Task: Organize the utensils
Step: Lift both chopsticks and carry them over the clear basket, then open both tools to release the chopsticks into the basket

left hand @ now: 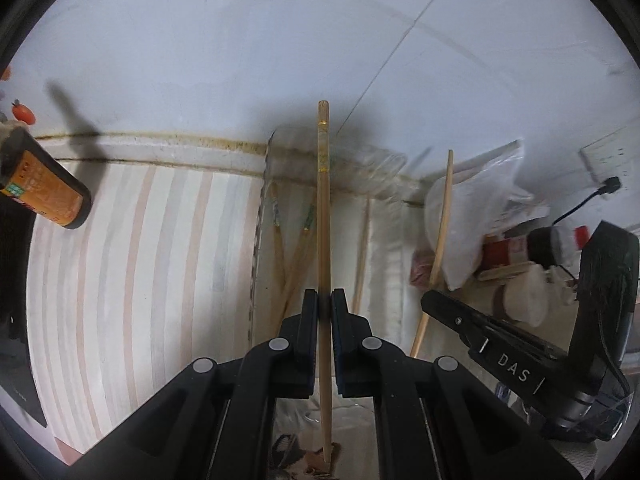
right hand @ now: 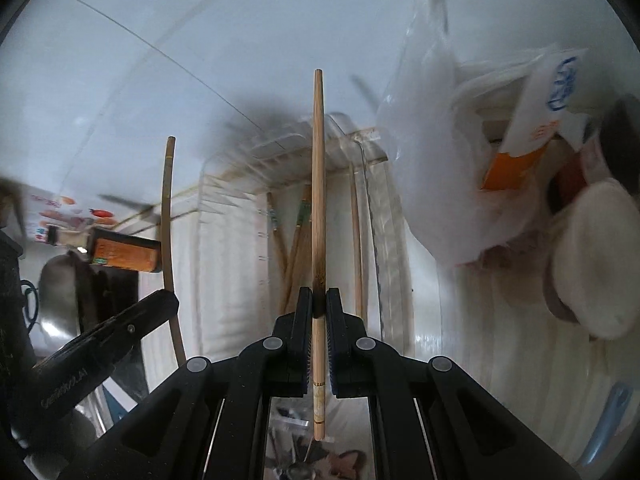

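Left chopstick, banded end up, stands upright, clamped between the fingers of the left gripper. Right chopstick, tapered tip up, is likewise pinched by the right gripper. Both are held above a clear plastic container on the striped counter; loose chopsticks lie inside it. A dark sauce bottle lies left; white plastic bags sit right.

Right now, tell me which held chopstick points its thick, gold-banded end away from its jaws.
The left gripper's chopstick: its gold-banded butt sticks out forward. The right gripper's chopstick points its plain tapered tip forward, bands behind the jaws.
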A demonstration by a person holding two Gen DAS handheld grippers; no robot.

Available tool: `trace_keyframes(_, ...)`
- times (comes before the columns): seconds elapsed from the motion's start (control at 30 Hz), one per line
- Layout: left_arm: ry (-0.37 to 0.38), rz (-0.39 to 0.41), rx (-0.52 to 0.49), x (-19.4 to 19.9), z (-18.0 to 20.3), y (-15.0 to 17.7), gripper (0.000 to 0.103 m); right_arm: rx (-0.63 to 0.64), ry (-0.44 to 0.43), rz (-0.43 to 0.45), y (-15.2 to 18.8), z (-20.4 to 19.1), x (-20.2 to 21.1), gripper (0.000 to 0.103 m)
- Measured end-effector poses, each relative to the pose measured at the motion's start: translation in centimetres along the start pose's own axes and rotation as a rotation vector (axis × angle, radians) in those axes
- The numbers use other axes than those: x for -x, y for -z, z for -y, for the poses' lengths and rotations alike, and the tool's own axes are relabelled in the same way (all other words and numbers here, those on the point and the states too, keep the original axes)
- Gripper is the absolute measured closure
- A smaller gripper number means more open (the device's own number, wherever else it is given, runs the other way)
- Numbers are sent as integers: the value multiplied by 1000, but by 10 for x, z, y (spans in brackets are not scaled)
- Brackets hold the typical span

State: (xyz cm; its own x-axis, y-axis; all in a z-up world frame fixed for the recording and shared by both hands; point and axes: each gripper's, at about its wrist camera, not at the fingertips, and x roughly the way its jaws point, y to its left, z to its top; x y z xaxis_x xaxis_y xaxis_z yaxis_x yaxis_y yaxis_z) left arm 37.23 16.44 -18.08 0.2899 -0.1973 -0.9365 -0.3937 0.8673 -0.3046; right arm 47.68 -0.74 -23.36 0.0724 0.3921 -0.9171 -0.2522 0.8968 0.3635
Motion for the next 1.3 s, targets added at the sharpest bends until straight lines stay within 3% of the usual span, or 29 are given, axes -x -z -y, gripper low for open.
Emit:
trace_keyframes(0.2,-3,-49,6,-17,-10,-3,98,31,33,-48,-2,-6,-27,96)
trace_keyframes(0.3,-29,-30,-5,-12,-11,-1,97,43,44,-51,-1,-9,-32,94)
trace_keyframes(0.47,-107,24,-22,1,-12,6,91,41,63,-22,3,-8,-21,82)
trace_keyframes(0.57,-178,73,-29,10,-13,14,74,55,95,13,10,-6,-5,77)
trace_keyframes(0.63,-226,113,-37,18,-15,20,47,60,119,43,18,-2,9,66)
trace_keyframes(0.77,-309,204,-48,34,-17,35,23,60,152,107,35,8,38,53)
trace_keyframes(0.83,-332,241,-52,42,-19,45,2,53,150,133,43,13,51,48)
trace_keyframes(1.07,-341,250,-59,55,-30,86,0,24,146,205,92,37,93,40)
trace_keyframes(1.3,-363,131,-4,26,-57,157,1,-44,174,161,164,85,101,40)
